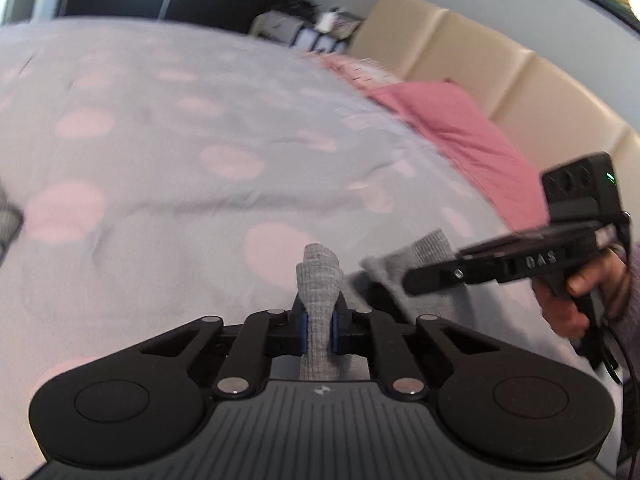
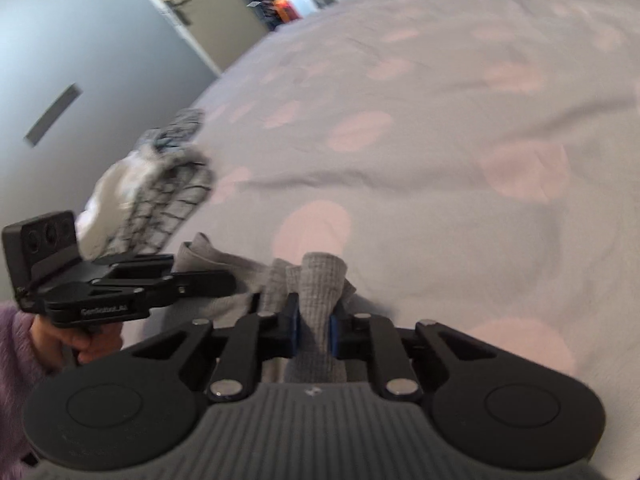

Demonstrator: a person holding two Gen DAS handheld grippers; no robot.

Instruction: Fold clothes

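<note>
At the far left of the bed, in the right wrist view, a heap of checked grey-and-white clothing (image 2: 160, 188) is seen lying crumpled near the edge of the spotted bedspread (image 2: 440, 152), not yet folded. Nearer, a grey knitted garment (image 2: 320, 280) is held up just over the bedspread, stretched between the two tools. The left gripper (image 1: 319, 326) is closed narrowly on a bunched edge of that garment, the fabric pinched between its blue pads (image 1: 303, 330) and standing up beyond them. The right gripper (image 2: 313, 330) is likewise clamped on another bunched edge of the same knit, with cloth pressed between its pads. The fold itself is judged to be barely begun: two edges have been taken up, but the garment has not been spread flat or doubled over, and the checked heap is left untouched. Further right, a pink pillow (image 1: 460, 132) is seen against a cream padded headboard (image 1: 500, 72). On the side of the right gripper the letters "DAS" can be read; the writing on the left gripper's side is too blurred to be made out
</note>
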